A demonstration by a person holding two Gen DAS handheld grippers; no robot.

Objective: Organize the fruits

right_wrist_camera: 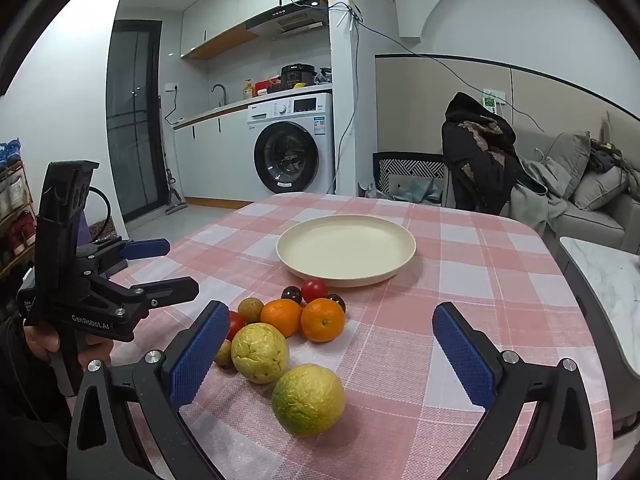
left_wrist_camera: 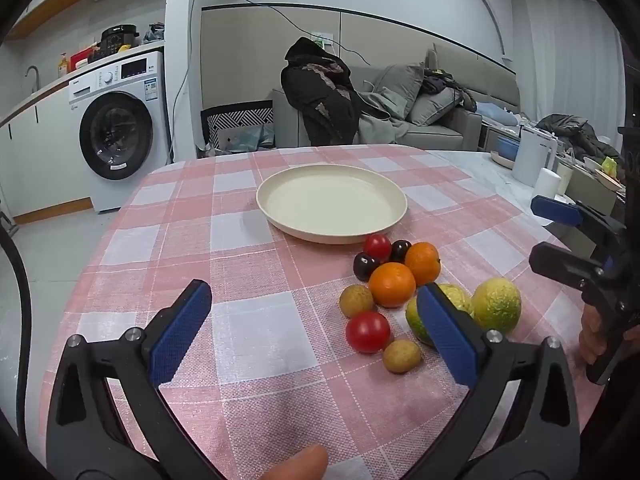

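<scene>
A cream plate (left_wrist_camera: 332, 205) (right_wrist_camera: 346, 247) sits empty on the pink checked tablecloth. In front of it lies a cluster of fruit: two oranges (left_wrist_camera: 392, 284) (right_wrist_camera: 322, 319), two yellow-green guavas (left_wrist_camera: 497, 305) (right_wrist_camera: 308, 399), red tomatoes (left_wrist_camera: 367, 331) (right_wrist_camera: 314, 289), dark cherries (left_wrist_camera: 365, 265) and small brown longans (left_wrist_camera: 401, 356). My left gripper (left_wrist_camera: 316, 320) is open and empty, hovering just left of the cluster. My right gripper (right_wrist_camera: 332, 344) is open and empty, with the near guava between its fingers' line. Each gripper shows in the other's view, the right (left_wrist_camera: 560, 232), the left (right_wrist_camera: 160, 268).
The tablecloth (left_wrist_camera: 240, 264) covers a round table. A washing machine (left_wrist_camera: 120, 128) and counter stand to the back left, a sofa (left_wrist_camera: 432, 116) with clothes behind. A marble side surface (right_wrist_camera: 608, 280) with containers lies to the right.
</scene>
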